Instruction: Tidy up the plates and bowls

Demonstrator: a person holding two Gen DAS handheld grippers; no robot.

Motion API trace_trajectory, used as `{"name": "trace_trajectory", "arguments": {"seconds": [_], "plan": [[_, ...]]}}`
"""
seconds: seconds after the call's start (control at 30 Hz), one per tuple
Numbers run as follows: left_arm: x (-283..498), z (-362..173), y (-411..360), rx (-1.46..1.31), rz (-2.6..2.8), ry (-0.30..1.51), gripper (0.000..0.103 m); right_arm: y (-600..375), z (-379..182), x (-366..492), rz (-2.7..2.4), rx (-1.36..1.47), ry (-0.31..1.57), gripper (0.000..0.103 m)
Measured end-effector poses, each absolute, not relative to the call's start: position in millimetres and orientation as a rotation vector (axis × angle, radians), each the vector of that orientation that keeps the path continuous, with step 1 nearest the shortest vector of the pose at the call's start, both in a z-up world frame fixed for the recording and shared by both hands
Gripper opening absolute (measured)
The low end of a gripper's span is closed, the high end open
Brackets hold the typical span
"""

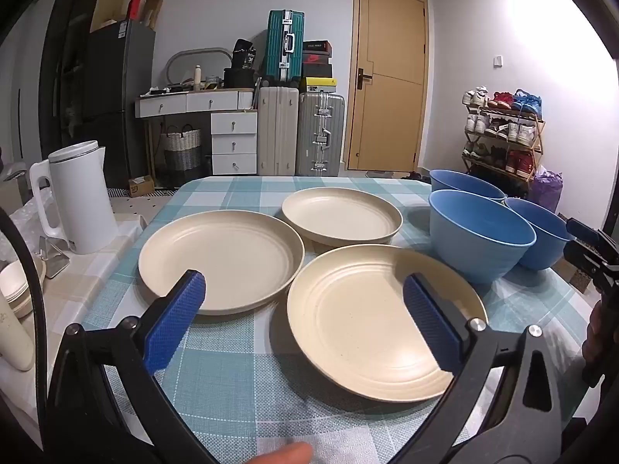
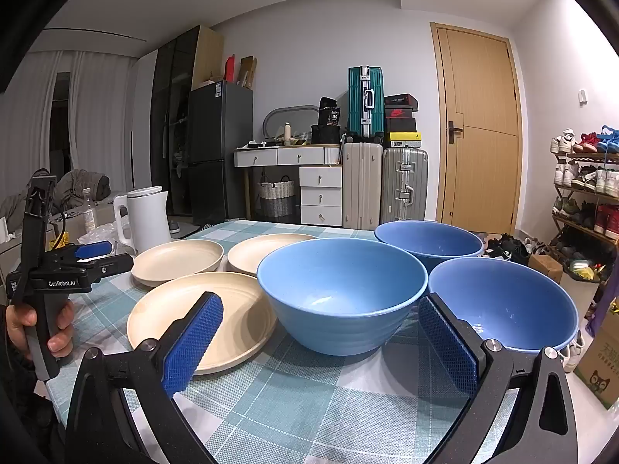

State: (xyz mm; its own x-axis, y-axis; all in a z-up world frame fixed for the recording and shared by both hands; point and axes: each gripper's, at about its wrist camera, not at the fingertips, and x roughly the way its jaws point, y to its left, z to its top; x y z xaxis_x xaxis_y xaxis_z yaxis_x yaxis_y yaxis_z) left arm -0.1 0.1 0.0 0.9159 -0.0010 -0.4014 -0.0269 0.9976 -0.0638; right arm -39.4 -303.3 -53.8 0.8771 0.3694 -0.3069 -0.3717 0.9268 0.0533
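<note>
Three cream plates lie flat and apart on the checked tablecloth (image 1: 240, 379): a near one (image 1: 371, 321), a left one (image 1: 220, 259) and a far one (image 1: 340, 216). Three blue bowls stand upright to their right: a near-left bowl (image 2: 340, 294), a right bowl (image 2: 506, 305) and a far bowl (image 2: 429, 241). My left gripper (image 1: 303, 290) hovers open over the near edges of the left and near plates, nothing between its blue pads. My right gripper (image 2: 321, 317) is open in front of the near-left bowl, touching nothing. The left gripper (image 2: 93, 249) also shows at the left of the right wrist view, held by a hand.
A white kettle (image 1: 77, 197) stands on a side surface left of the table, with stacked white dishes (image 1: 17, 288) nearer. The table's right edge runs close behind the right bowl (image 1: 541, 232). A cardboard box (image 2: 601, 367) sits on the floor at the right; suitcases, drawers and a door lie beyond.
</note>
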Motion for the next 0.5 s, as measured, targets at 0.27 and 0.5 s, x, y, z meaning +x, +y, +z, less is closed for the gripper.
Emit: {"name": "trace_trajectory", "arguments": {"seconds": [0.27,0.5], "plan": [[-0.1,0.0,0.1,-0.068,0.013,0.411,0.102,-303.3,-53.7,-39.3,0.386,-0.013,0.323,0.103],[-0.1,0.0,0.1,-0.068,0.012,0.412,0.102,-303.2,-53.9,-39.4,0.386,-0.014,0.324,0.103]]}}
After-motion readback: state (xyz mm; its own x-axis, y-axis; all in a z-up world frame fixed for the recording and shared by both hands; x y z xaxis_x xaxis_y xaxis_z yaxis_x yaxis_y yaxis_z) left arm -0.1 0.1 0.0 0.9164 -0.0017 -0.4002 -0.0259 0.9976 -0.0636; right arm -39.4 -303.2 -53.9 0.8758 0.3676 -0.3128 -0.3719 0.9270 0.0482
